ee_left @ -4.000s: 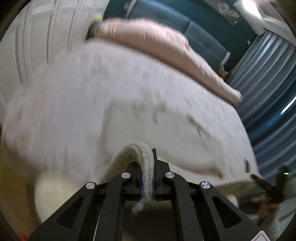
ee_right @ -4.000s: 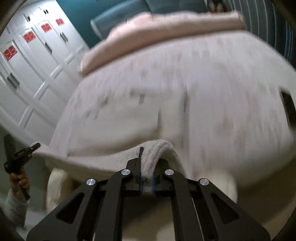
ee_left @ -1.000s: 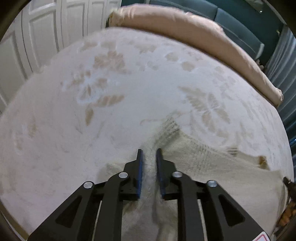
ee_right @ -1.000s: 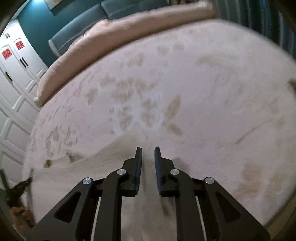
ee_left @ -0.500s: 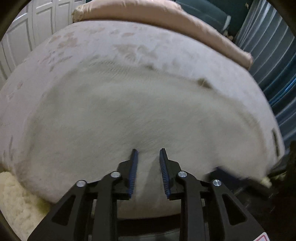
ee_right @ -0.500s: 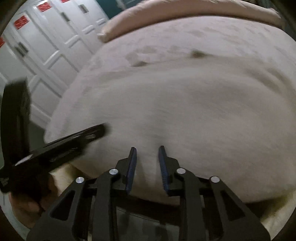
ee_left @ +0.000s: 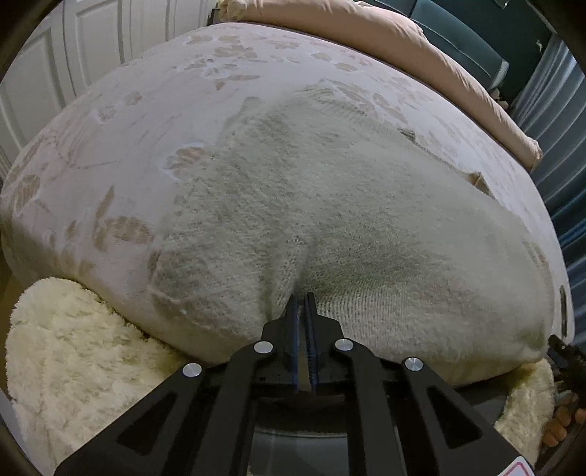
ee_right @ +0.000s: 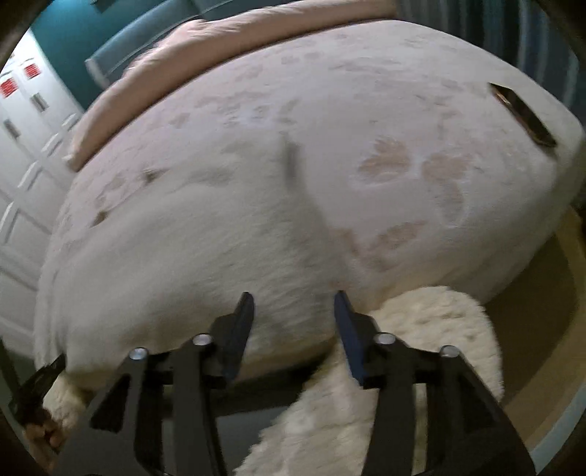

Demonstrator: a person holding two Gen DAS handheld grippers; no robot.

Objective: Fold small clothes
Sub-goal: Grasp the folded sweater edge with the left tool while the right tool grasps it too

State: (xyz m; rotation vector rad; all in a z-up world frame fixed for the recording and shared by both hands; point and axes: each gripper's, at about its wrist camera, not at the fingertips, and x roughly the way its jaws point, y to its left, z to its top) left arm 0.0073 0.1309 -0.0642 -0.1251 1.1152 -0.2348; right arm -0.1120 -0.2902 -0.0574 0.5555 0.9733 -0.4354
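A cream knitted garment lies spread on the bed, reaching over its near edge. My left gripper is shut on the garment's near edge, pinching a fold between its blue pads. In the right wrist view the garment covers the left half of the bed. My right gripper is open at the garment's near right edge, with nothing between its fingers. The right view is blurred.
The bed has a white floral cover and a pink duvet rolled along its far side. A fluffy cream rug lies on the floor below the bed edge. A dark phone lies near the bed's right edge. White cupboard doors stand to the left.
Both grippers laid the garment on the bed, opened and drew back to its near edge. The left has since shut on that edge; the right has opened wider.
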